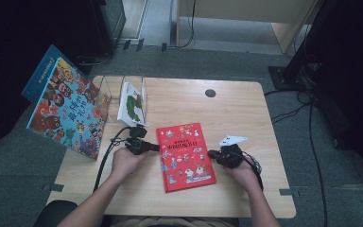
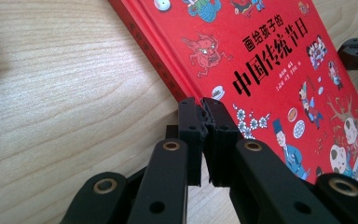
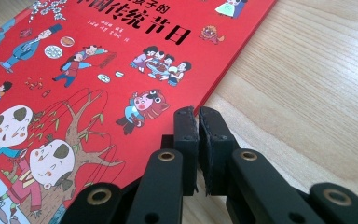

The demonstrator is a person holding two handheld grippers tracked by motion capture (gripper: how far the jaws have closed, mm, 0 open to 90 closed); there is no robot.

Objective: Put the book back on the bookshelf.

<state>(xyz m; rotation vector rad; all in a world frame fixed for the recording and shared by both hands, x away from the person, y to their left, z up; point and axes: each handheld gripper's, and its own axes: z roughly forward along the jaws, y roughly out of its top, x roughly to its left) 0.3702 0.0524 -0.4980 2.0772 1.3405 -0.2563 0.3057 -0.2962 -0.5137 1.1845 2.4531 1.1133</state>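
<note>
A red picture book (image 1: 185, 158) with black Chinese title lettering lies flat in the middle of the wooden table (image 1: 236, 109). My left gripper (image 1: 155, 147) is at the book's left edge, about halfway along it. In the left gripper view the red book (image 2: 270, 70) fills the right side, and the left gripper (image 2: 203, 108) is shut, its tips at the spine with nothing between them. My right gripper (image 1: 211, 153) is at the book's right edge. In the right gripper view the right gripper (image 3: 196, 116) is shut and empty, its tips by the edge of the red book (image 3: 98, 79).
A white book with a green picture (image 1: 132, 104) stands in a clear holder (image 1: 105, 87) at the back left. A large blue picture book (image 1: 68, 111) leans off the table's left side. A dark round hole (image 1: 210, 93) sits near the far edge.
</note>
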